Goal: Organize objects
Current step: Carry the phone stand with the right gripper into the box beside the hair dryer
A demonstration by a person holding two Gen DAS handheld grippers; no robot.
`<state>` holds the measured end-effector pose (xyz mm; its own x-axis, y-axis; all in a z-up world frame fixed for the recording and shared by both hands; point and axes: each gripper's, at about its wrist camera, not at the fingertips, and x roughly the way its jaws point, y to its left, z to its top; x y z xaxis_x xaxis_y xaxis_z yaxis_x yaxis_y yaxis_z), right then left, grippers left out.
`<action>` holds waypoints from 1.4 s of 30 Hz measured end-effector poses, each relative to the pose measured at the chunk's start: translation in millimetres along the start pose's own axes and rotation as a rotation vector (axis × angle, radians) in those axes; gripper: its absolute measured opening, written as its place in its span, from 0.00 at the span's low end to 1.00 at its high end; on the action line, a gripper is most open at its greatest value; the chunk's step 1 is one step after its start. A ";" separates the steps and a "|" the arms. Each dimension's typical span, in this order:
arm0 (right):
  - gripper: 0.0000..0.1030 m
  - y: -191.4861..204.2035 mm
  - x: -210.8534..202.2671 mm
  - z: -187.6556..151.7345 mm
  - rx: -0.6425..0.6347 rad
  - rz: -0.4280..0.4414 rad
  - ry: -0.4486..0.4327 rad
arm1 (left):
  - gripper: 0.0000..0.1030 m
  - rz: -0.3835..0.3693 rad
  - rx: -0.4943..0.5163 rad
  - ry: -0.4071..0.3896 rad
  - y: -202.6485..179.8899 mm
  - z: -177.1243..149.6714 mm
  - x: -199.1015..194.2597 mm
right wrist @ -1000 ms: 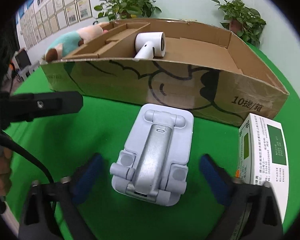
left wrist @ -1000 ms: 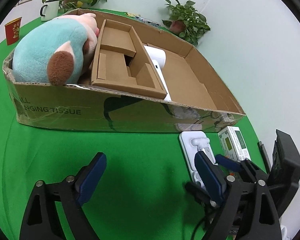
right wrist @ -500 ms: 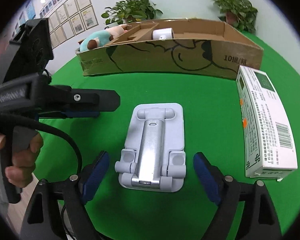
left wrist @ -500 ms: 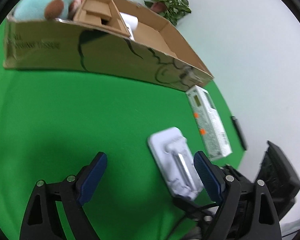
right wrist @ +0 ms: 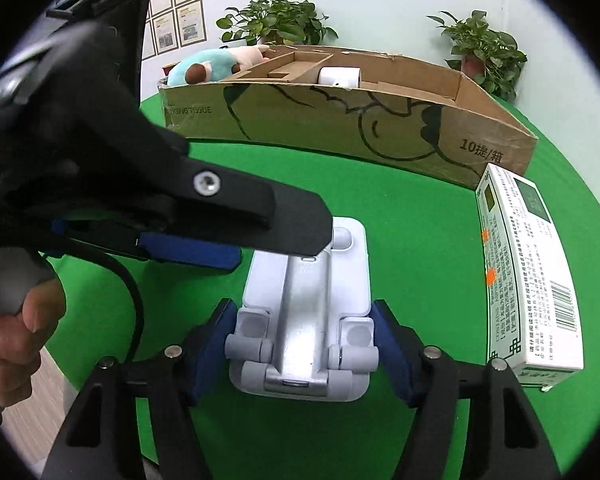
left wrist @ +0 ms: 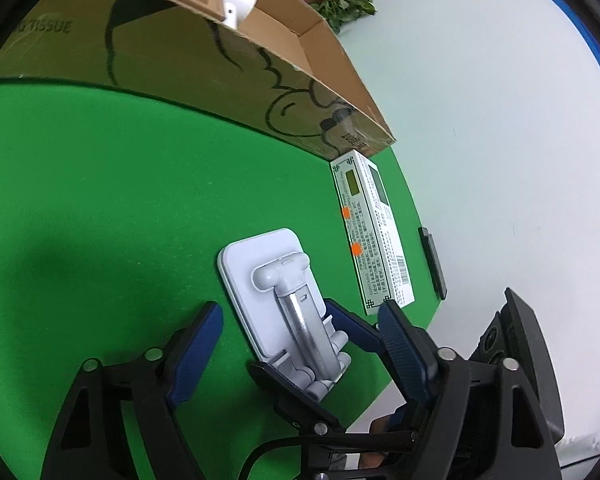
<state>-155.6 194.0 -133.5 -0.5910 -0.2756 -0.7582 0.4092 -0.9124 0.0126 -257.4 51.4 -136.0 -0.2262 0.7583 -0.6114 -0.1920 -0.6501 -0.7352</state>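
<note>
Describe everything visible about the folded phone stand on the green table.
The phone stand is pale lilac plastic with a silver metal arm folded flat along its middle, round hinge barrels at both ends. It lies flat on the green table, short of the cardboard box. The right gripper pads press its near sides; the left gripper hangs open above it.

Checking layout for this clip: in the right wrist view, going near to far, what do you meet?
Right gripper → phone stand → cardboard box → plants at the wall.
</note>
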 end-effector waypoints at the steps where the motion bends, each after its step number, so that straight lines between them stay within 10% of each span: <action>1: 0.65 -0.9 0.2 1.1 0.014 0.009 0.000 | 0.69 0.002 -0.004 0.002 1.1 1.0 0.7; 10: 0.65 -23.9 -2.0 7.2 0.244 0.259 0.012 | 0.34 0.067 -0.020 -0.002 4.6 -0.6 -2.7; 24: 0.64 -18.9 -53.7 46.3 0.153 0.166 -0.197 | 0.26 0.048 0.207 -0.116 -71.0 23.5 -56.3; 42: 0.63 -70.7 -89.0 166.6 0.162 0.093 -0.414 | 0.26 0.055 0.461 -0.236 -194.0 153.1 -80.8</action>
<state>-247.8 232.6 41.7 -0.7988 -0.4263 -0.4245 0.3789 -0.9046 0.1955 -348.0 108.8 100.9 -0.4469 0.7249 -0.5242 -0.5620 -0.6834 -0.4660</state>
